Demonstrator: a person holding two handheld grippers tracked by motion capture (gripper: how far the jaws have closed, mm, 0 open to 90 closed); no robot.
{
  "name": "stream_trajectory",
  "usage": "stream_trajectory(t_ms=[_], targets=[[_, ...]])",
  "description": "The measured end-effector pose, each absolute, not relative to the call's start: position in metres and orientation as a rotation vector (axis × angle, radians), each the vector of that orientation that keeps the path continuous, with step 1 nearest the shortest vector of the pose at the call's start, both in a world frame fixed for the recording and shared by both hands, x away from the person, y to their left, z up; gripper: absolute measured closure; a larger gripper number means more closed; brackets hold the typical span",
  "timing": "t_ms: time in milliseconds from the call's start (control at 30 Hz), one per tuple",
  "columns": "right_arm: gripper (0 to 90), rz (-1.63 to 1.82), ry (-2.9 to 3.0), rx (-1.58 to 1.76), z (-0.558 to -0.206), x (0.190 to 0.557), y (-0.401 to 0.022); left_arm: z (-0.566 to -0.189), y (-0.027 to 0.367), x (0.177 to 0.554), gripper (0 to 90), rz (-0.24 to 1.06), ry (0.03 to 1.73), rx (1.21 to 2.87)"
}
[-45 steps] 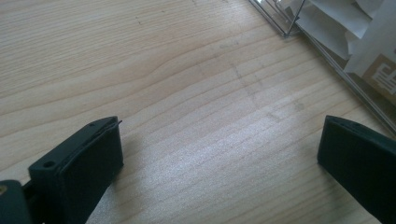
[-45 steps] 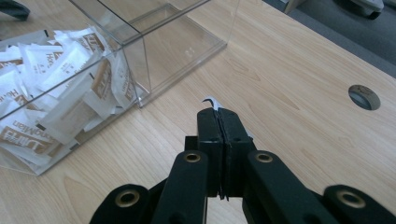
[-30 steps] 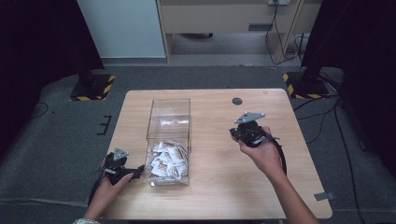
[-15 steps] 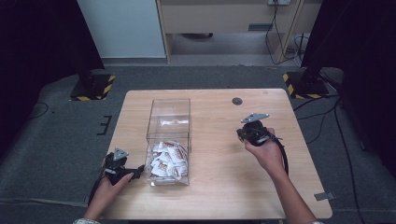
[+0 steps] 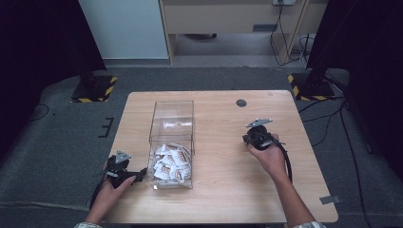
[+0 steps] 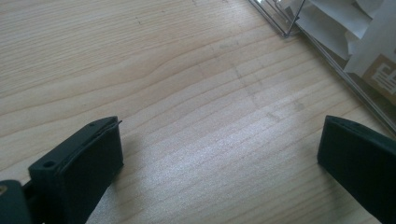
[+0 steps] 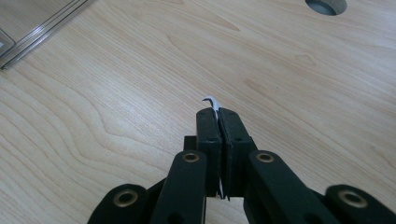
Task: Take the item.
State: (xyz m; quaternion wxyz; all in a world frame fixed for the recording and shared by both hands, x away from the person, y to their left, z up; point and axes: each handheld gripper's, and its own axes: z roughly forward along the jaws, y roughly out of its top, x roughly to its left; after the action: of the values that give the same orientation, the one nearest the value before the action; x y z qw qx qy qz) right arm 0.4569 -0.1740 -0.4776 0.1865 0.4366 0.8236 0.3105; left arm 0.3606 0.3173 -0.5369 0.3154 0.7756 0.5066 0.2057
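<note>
A clear plastic box point(image 5: 172, 118) stands on the wooden table point(image 5: 218, 190), with several white packets point(image 5: 170, 161) heaped in its near end. My left gripper point(image 5: 138, 175) rests on the table by the box's near left corner. Its jaws stand wide open point(image 6: 219, 154) over bare wood, and the box wall point(image 6: 327, 51) with packets point(image 6: 373, 56) lies just past them. My right gripper point(image 5: 248, 138) hangs low over the table, right of the box. It is shut point(image 7: 218, 114) on a thin white packet, of which a curled sliver point(image 7: 211, 100) sticks out at the tips.
A round cable hole point(image 5: 241, 102) sits in the tabletop beyond the right gripper, also seen close by point(image 7: 325, 4). The box's edge point(image 7: 42, 28) lies far left in the right gripper view. Bare wood stretches between the box and the right hand.
My right hand has sunk toward the tabletop and drifted a little to the right, jaws still shut. The left hand has stayed where it was.
</note>
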Motion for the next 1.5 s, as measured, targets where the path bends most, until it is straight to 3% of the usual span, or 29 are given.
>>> stream_trajectory(t_ms=[667, 1167, 1500], targets=[[80.1, 0.870, 2.331, 1.249, -0.488, 0.459, -0.168, -0.537, 0.317, 0.361, 0.0, 0.542, 1.334, 2.043], [43.8, 0.945, 2.268, 1.278, -0.475, 0.453, -0.173, -0.537, 0.317, 0.361, 0.0, 0.542, 1.334, 2.043], [35.5, 0.977, 2.242, 1.278, -0.467, 0.452, -0.175, -0.537, 0.317, 0.361, 0.0, 0.542, 1.334, 2.043]])
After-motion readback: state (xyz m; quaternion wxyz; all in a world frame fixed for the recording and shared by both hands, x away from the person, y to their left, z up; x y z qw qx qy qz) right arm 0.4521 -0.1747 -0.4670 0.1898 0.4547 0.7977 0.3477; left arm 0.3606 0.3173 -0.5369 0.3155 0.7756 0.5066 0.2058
